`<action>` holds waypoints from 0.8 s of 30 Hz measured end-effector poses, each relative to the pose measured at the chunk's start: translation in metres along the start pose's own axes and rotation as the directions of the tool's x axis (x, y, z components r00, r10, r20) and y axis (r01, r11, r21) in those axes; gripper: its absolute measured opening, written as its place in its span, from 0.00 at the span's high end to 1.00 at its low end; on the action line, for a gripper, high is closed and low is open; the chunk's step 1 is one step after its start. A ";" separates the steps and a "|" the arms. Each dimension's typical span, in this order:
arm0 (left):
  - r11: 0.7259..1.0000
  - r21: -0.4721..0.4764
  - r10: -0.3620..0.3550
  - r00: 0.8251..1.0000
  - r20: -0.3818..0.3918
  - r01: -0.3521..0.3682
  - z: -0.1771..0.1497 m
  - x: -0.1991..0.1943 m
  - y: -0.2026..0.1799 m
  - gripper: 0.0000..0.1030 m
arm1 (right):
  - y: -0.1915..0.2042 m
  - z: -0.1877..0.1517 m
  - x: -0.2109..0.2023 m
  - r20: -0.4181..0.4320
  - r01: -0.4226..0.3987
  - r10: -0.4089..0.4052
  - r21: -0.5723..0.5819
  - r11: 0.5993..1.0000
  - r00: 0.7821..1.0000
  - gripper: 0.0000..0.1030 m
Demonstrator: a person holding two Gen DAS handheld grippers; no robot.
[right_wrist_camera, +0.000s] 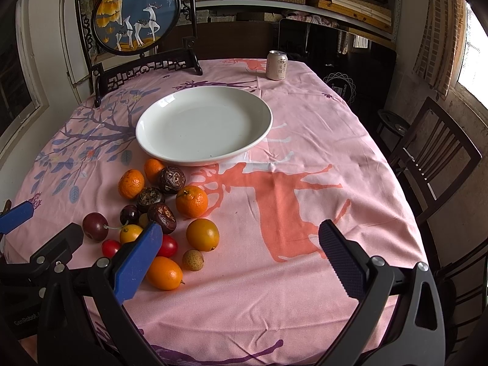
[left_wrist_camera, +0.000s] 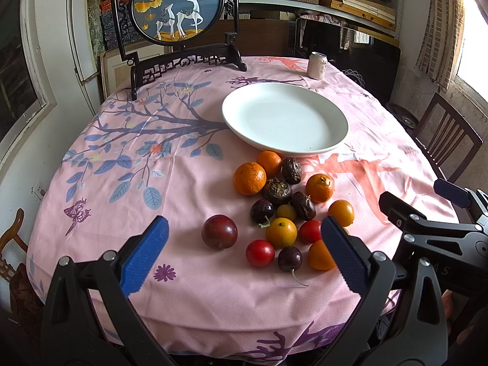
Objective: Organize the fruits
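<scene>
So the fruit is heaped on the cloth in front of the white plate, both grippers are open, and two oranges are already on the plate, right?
Not quite: the white plate holds nothing. Both wrist views show all the fruit lying on the cloth in front of it. The left gripper and right gripper are indeed open.

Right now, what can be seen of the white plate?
The plate is round, wide and shallow, with a raised rim, glossy white like glazed ceramic. It sits flat and upright on the pink tablecloth, past the fruit pile. It holds no fruit; only a tiny dark speck shows near its near edge. An orange lies close to its near rim, contact unclear. Neither gripper touches it.
</scene>
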State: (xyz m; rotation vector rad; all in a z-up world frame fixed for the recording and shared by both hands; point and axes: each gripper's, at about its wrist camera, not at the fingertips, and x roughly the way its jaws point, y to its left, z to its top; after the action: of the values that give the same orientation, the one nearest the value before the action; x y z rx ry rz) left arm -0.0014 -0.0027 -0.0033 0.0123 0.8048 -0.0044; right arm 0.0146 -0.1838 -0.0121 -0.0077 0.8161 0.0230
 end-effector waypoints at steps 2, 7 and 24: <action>1.000 0.001 0.000 1.000 0.000 0.000 0.000 0.000 0.000 0.02 | 0.000 0.000 0.000 0.001 0.001 -0.001 0.000 1.000 1.000 0.01; 1.000 0.000 0.000 1.000 -0.001 0.000 0.000 0.000 0.000 0.02 | 0.000 -0.001 0.000 0.000 0.000 0.000 0.000 1.000 1.000 0.01; 0.985 -0.082 0.143 0.982 -0.124 -0.153 -0.056 0.027 0.086 0.02 | 0.041 -0.057 0.038 -0.222 -0.375 0.349 -0.088 0.923 0.910 0.52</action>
State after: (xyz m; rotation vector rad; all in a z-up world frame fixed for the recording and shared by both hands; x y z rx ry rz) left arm -0.0224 0.0843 -0.0602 -0.0138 0.9202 0.1755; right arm -0.0015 -0.1429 -0.0787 0.0204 1.0102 0.4347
